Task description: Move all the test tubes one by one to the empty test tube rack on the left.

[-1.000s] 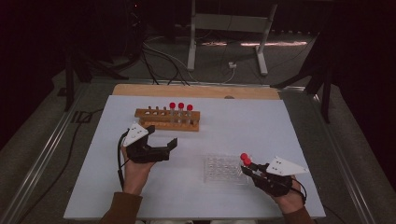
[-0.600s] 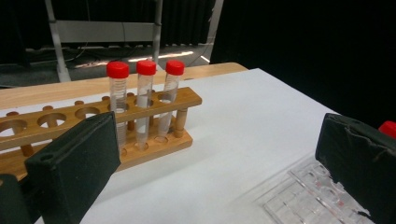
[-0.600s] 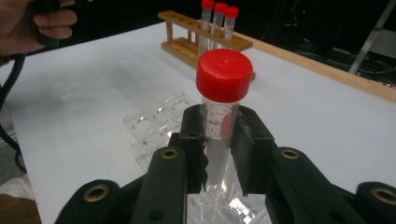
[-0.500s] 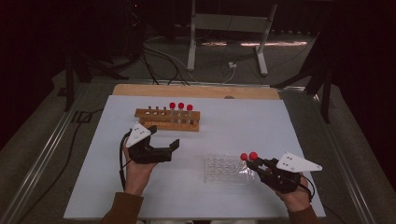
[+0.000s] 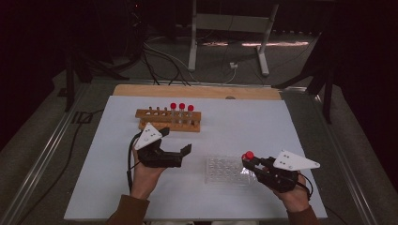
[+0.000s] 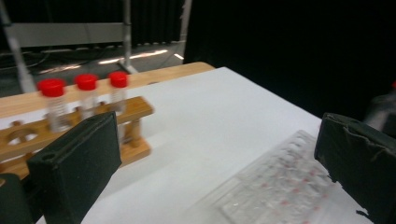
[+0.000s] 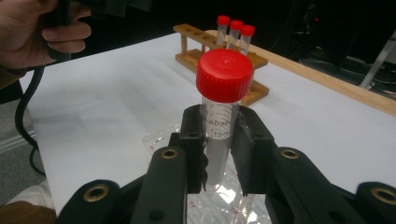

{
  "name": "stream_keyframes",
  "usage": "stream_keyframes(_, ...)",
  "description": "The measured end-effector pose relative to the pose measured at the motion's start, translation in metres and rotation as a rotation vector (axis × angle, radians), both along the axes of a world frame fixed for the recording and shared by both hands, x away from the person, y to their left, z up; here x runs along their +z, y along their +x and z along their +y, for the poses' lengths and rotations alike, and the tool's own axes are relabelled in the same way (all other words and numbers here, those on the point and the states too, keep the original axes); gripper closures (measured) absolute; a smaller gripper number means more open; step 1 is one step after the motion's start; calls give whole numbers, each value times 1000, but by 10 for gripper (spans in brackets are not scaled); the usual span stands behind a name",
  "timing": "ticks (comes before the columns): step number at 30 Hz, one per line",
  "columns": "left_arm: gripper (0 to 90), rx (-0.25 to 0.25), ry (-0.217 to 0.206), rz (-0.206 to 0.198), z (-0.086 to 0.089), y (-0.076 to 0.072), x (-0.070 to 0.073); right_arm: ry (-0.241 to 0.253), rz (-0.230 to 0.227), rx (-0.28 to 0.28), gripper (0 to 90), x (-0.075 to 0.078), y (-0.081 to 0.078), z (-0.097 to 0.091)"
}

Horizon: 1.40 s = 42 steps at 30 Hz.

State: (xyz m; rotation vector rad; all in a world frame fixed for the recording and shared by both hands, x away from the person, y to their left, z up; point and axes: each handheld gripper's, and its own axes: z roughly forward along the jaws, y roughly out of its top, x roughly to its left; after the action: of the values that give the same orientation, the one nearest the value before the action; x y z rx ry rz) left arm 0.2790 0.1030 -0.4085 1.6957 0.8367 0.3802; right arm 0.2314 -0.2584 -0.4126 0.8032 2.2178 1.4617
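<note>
The right gripper [image 7: 219,154] has its jaws clamped on a red-capped tube [image 7: 223,93], held upright just under the cap, above the clear tray [image 5: 227,169]. The tube looks light, stiff and slick plastic; a grip high on the barrel suits it. Beyond, the left gripper [image 5: 180,152] gapes empty before the rack [image 5: 166,123].

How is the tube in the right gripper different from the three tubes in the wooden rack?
The held tube is clamped between the right gripper's jaws, above the clear plastic tray; the three rack tubes stand free in holes of the wooden rack. The held tube is alone at the table's near edge; the rack tubes stand side by side farther back. All have red screw caps and clear bodies.
</note>
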Motion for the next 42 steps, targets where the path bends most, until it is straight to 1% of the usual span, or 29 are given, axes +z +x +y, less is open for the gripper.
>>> stream_keyframes(2, 13, -24, -2, 3, -6, -1, 0, -5, 8, 8, 747, 0, 1, 3)
stream_keyframes(4, 13, -51, 5, 3, -15, -3, 1, -10, 17, 16, 747, -1, 1, 6)
stream_keyframes(6, 13, -77, 1, 4, -20, -4, 3, -13, 24, 25, 747, -1, 2, 10)
stream_keyframes(9, 13, -114, 15, -8, -32, -5, 5, -17, 30, 31, 747, -1, 3, 14)
stream_keyframes(11, 13, -142, 12, -10, -39, -5, 6, -20, 28, 35, 747, -1, 3, 17)
stream_keyframes(13, 29, -151, 15, -15, -44, -5, 7, -20, 29, 38, 747, 0, 3, 19)
stream_keyframes(17, 42, -188, 29, -23, -58, -8, 9, -19, 34, 40, 747, 0, 4, 21)
stream_keyframes(24, 90, -236, 25, -27, -78, -10, 11, -25, 46, 50, 747, -1, 5, 29)
stream_keyframes(27, 172, -261, 24, -32, -85, -11, 9, -27, 52, 56, 747, -2, 5, 33)
stream_keyframes(28, 177, -271, 27, -32, -87, -12, 9, -29, 52, 58, 747, -2, 5, 34)
stream_keyframes(32, 317, -328, 30, -38, -96, -14, 7, -29, 58, 62, 747, -4, 5, 36)
stream_keyframes(35, 441, -356, 35, -41, -101, -15, 6, -28, 60, 67, 747, -4, 5, 37)
stream_keyframes(37, 524, -372, 30, -39, -102, -15, 5, -27, 61, 68, 747, -4, 5, 38)
stream_keyframes(39, 583, -383, 30, -40, -103, -16, 5, -26, 62, 70, 747, -4, 5, 38)
stream_keyframes(42, 642, -400, 33, -36, -104, -16, 5, -25, 63, 71, 746, -4, 5, 38)
